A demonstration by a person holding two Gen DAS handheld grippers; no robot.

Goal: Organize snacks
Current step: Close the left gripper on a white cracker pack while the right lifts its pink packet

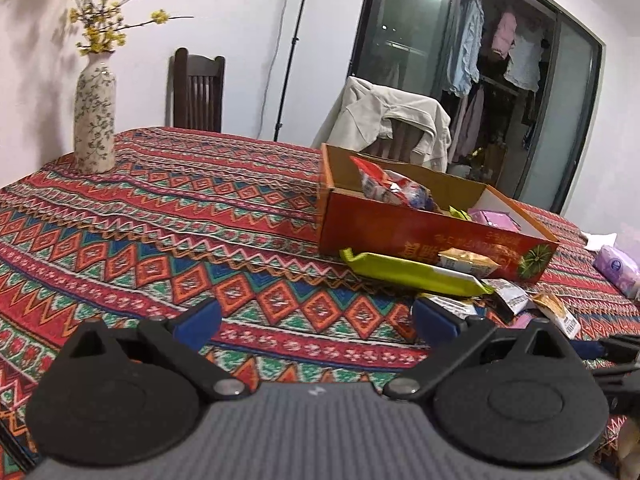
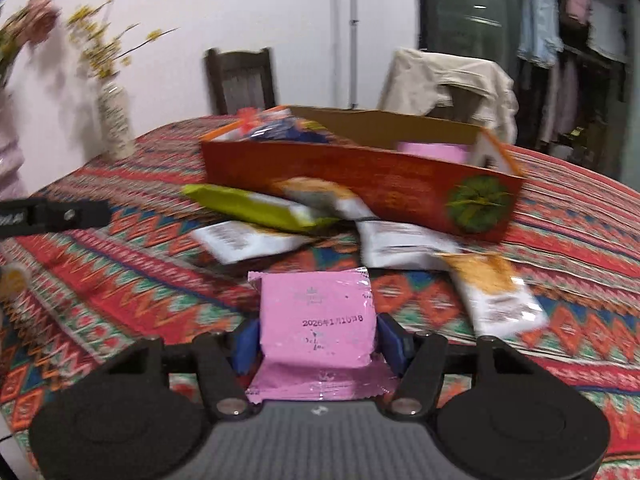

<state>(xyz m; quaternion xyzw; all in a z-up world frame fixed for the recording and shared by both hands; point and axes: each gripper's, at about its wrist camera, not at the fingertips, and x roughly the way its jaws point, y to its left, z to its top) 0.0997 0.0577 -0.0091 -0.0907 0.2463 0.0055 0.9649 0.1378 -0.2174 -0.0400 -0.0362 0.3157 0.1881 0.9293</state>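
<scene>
Pink snack packet (image 2: 316, 320) sits pinched between the right gripper's (image 2: 316, 340) blue fingers (image 2: 390, 342) — left gripper (image 1: 316, 316) spread, empty.

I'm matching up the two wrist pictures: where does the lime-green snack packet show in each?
Left wrist view: the lime-green snack packet lies right of centre on the tablecloth, in front of the orange cardboard box.
Right wrist view: the packet lies left of centre, in front of the box's left end.
Shared landmark: the green round emblem at the right end of the box's front wall.
</scene>
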